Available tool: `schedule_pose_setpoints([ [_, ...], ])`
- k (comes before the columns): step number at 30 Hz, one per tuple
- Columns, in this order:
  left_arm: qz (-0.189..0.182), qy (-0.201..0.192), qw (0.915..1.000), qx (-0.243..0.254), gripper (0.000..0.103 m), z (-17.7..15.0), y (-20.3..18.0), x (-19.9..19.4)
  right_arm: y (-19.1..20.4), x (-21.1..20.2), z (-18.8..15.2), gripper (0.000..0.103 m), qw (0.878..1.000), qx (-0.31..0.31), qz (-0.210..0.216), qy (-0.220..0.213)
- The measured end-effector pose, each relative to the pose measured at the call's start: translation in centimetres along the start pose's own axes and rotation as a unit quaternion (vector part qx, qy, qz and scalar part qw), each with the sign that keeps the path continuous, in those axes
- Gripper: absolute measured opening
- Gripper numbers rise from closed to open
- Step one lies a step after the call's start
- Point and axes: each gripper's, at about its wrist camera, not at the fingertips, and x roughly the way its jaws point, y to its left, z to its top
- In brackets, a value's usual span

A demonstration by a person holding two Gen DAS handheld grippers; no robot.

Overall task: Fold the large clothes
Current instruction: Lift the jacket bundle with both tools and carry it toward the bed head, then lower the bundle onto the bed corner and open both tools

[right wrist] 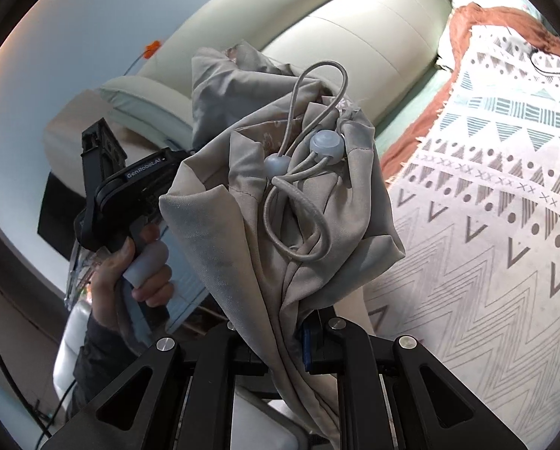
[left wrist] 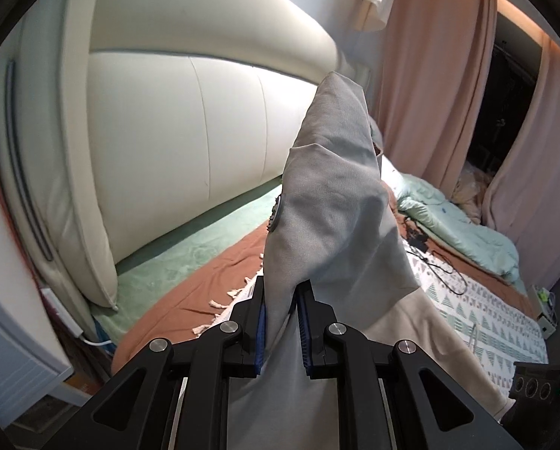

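Grey garment [left wrist: 328,195] is pinched between both grippers' fingers [left wrist: 262,318].

The grey garment [left wrist: 336,202] is a matt, finely woven cloth, with a smooth elastic drawcord [right wrist: 298,202] and frosted plastic toggles [right wrist: 327,146]. The left gripper [left wrist: 282,318] is matt black plastic with ribbed blue pads and brushed-metal pins. The headboard [left wrist: 190,138] looks like smooth leather — faintly glossy. The patterned blanket [right wrist: 497,225] is coarse-woven.

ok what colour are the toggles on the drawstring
Translucent pale blue-white toggles on a grey cord, clearest in the right wrist view.
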Motion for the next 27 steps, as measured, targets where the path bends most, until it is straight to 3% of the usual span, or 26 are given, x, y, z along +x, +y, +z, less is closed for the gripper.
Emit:
schedule_pose_setpoints([
  [8,0.006,0.047,0.9986,0.025,0.015,0.9,-2.9,9.7,-9.2,-0.3,2.1,0.013,0.998,0.052,-0.025,-0.008],
  [14,0.039,0.081,0.9957,0.022,0.019,0.6,-3.1,15.4,-15.4,-0.2,2.4,0.013,0.995,0.091,-0.031,-0.008],
  [16,0.064,0.089,0.9936,0.028,0.027,0.2,-2.9,16.5,-17.1,0.3,2.2,0.013,0.994,0.103,-0.036,-0.005],
  [19,0.078,0.112,0.9904,0.02,0.042,-0.7,-1.7,17.3,-20.4,1.5,1.2,0.013,0.99,0.116,-0.079,0.012],
  [21,0.087,0.115,0.9894,0.017,0.043,-1.7,-0.7,17.0,-22.8,2.3,0.2,0.013,0.985,0.134,-0.108,0.025],
  [27,0.094,0.131,0.9869,0.008,0.043,-5.8,2.6,15.1,-24.6,2.2,-0.7,0.012,0.983,0.15,-0.103,0.03],
])
